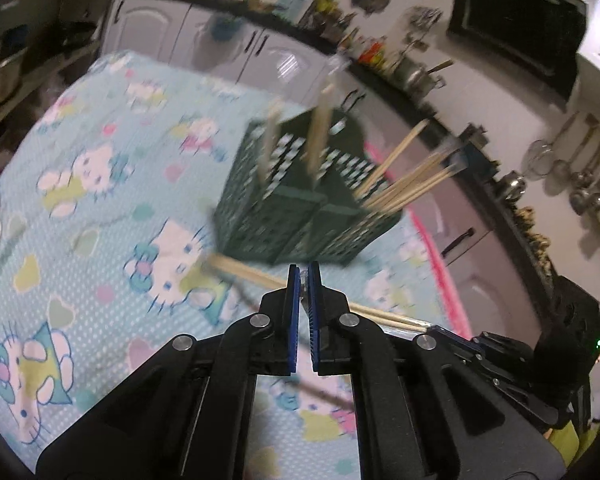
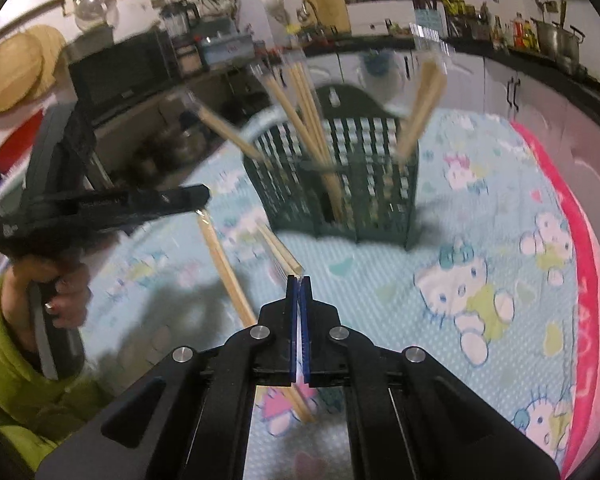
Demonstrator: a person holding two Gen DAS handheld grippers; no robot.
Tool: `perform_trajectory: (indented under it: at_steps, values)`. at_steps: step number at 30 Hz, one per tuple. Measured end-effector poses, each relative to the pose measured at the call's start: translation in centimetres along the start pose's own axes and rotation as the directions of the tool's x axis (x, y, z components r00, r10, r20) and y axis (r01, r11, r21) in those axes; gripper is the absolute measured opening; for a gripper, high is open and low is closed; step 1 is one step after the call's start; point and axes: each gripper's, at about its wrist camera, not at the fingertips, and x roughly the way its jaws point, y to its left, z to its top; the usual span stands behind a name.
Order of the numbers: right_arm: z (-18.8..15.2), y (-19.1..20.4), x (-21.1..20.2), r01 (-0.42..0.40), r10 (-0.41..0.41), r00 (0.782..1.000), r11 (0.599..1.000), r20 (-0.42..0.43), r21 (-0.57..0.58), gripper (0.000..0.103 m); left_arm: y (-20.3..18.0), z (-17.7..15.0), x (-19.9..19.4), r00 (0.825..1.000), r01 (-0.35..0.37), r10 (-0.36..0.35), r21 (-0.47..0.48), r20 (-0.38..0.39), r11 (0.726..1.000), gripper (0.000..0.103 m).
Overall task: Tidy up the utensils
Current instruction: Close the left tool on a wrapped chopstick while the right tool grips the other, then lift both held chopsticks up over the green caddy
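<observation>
Wooden chopsticks (image 2: pixel 281 249) pinched by right tongs (image 2: pixel 299 280); left tongs (image 1: pixel 304 270) seemingly clamp another pair (image 1: pixel 244 271).

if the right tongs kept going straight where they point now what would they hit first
Most likely the green basket, which stands directly ahead of the right tongs on the tablecloth. They already clamp a pair of chopsticks. Depth is hard to judge; they could pass low and meet the cloth first.

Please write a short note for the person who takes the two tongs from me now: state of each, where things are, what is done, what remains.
Left tongs: shut on wrapped chopsticks, near the green holder.
Right tongs: shut on another wrapped pair, in front of the holder.
Done: several pairs stand in the holder's compartments.
Left: place both held pairs in it. Frames are blurred, so check the tablecloth for more.
</observation>
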Motion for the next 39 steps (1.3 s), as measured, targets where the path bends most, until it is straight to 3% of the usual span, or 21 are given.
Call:
perform_trajectory:
  at_steps: [8, 17, 23, 31, 39]
  values:
    - [3.8, 1.8, -3.1, -0.004, 0.009, 0.996, 0.998, 0.092, -0.061, 0.001, -3.9, 2.8, -2.0, 0.994, 0.064, -0.070, 0.077, 0.083, 0.995, 0.002]
    - [6.7, 3.0, -6.1, 0.015, 0.003, 0.984, 0.995, 0.175, -0.100, 0.001, -7.2, 6.1, -4.7, 0.976, 0.100, -0.127, 0.158, 0.176, 0.982, 0.001]
    - [9.0, 2.8, -8.2, 0.031, -0.007, 0.971, 0.995, 0.241, -0.094, 0.001, -8.8, 8.8, -6.9, 0.959, 0.082, -0.132, 0.204, 0.249, 0.976, 0.001]
    - [13.4, 2.5, -11.0, 0.012, 0.023, 0.932, 0.995, 0.363, -0.095, 0.001, -9.9, 12.4, -9.5, 0.930, 0.024, -0.111, 0.244, 0.349, 0.969, 0.001]
    - [16.8, 1.6, -11.2, -0.009, 0.043, 0.911, 0.996, 0.410, -0.084, 0.001, -9.4, 14.6, -10.3, 0.911, -0.039, -0.064, 0.240, 0.407, 0.970, 0.001]
